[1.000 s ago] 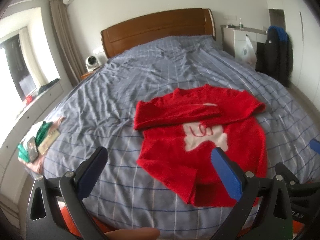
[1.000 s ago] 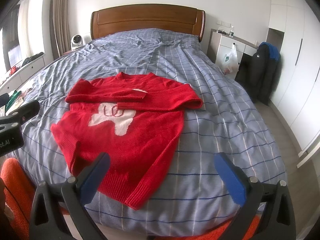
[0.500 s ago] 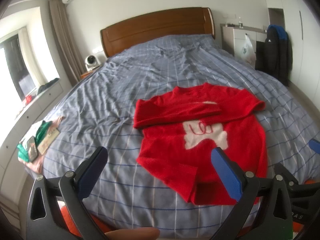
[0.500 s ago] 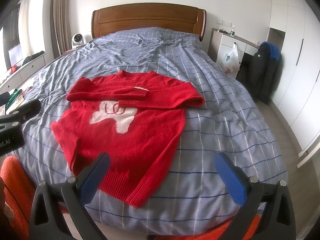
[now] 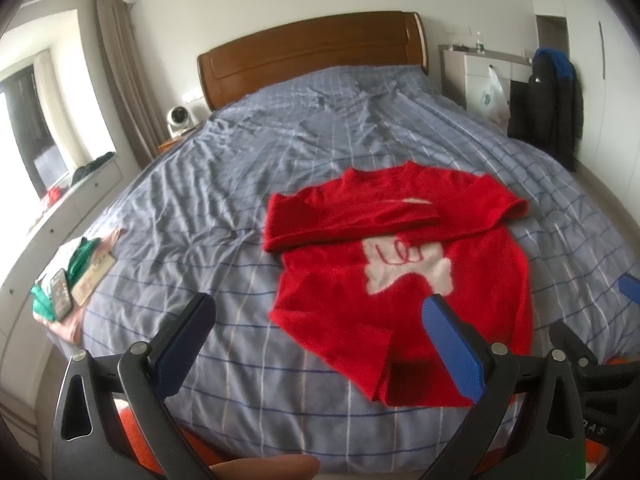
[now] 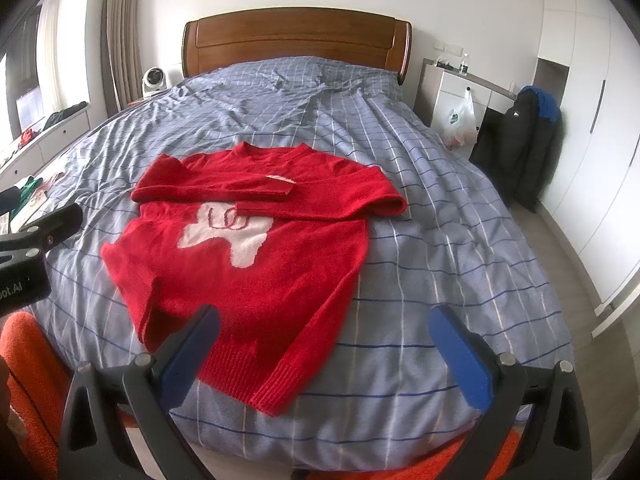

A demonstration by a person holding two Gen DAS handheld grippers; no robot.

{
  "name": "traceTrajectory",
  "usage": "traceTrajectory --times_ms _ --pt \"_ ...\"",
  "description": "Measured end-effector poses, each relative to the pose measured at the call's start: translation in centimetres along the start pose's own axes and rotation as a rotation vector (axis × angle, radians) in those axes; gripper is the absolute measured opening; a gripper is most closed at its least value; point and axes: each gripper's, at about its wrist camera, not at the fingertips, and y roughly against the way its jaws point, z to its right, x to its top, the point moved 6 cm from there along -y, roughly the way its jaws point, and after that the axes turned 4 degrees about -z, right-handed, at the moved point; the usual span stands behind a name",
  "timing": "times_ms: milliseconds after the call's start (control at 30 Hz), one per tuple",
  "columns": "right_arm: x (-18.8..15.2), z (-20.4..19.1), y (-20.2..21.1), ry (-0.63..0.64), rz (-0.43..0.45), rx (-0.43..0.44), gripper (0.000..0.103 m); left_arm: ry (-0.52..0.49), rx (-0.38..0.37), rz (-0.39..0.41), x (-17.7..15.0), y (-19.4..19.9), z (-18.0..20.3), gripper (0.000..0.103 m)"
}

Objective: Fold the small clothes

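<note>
1. My left tongs [image 5: 316,334] are spread wide at the bottom of the left view, gripping nothing, above the near edge of the bed [image 5: 224,216].
2. My right tongs [image 6: 326,340] are likewise wide apart and hold nothing, low in the right view.
3. The red sweater [image 6: 256,264] lies flat on the blue checked cover, centre of the right view, centre-right in the left view [image 5: 404,280]. Neck points toward the headboard [image 6: 296,36]; hem lies nearest me.
4. Both sleeves are folded across the chest, one lying over the other, just above the white patch [image 6: 228,234] with red stitching.
5. The left tongs' right pad sits in front of the sweater's hem in the left view; I cannot tell if it touches.
6. Small pile with a phone [image 5: 60,294] lies at the bed's edge, left of frame.
7. Dark jacket [image 6: 524,148] hangs at right, well apart from the bed.
</note>
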Motion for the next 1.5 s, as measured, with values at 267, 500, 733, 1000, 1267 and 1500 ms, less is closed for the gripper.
traceTrajectory --times_ms 267,500,733,1000,1267,1500 --pt "0.0 0.2 0.0 0.002 -0.008 -0.014 0.103 -0.004 -0.011 -0.016 0.1 -0.2 0.1 0.103" --pt "0.0 0.2 0.0 0.002 -0.014 -0.016 0.103 0.002 -0.030 -0.032 0.2 -0.4 0.0 0.103" --pt "-0.3 0.5 -0.2 0.005 -0.026 -0.017 0.103 0.013 -0.075 -0.074 0.2 -1.8 -1.3 0.103" --pt "-2.0 4.7 -1.9 -0.086 -0.064 -0.044 0.103 0.208 -0.123 -0.244 -3.5 -7.2 -7.9 0.103" --pt "-7.3 0.2 -8.1 -0.148 -0.291 0.291 0.102 0.046 -0.246 -0.335 -5.4 -11.2 1.0 0.101" --pt "-8.2 1.3 -7.4 -0.191 -0.307 0.375 0.010 0.092 -0.335 -0.328 -7.4 -10.1 -2.5 0.003"
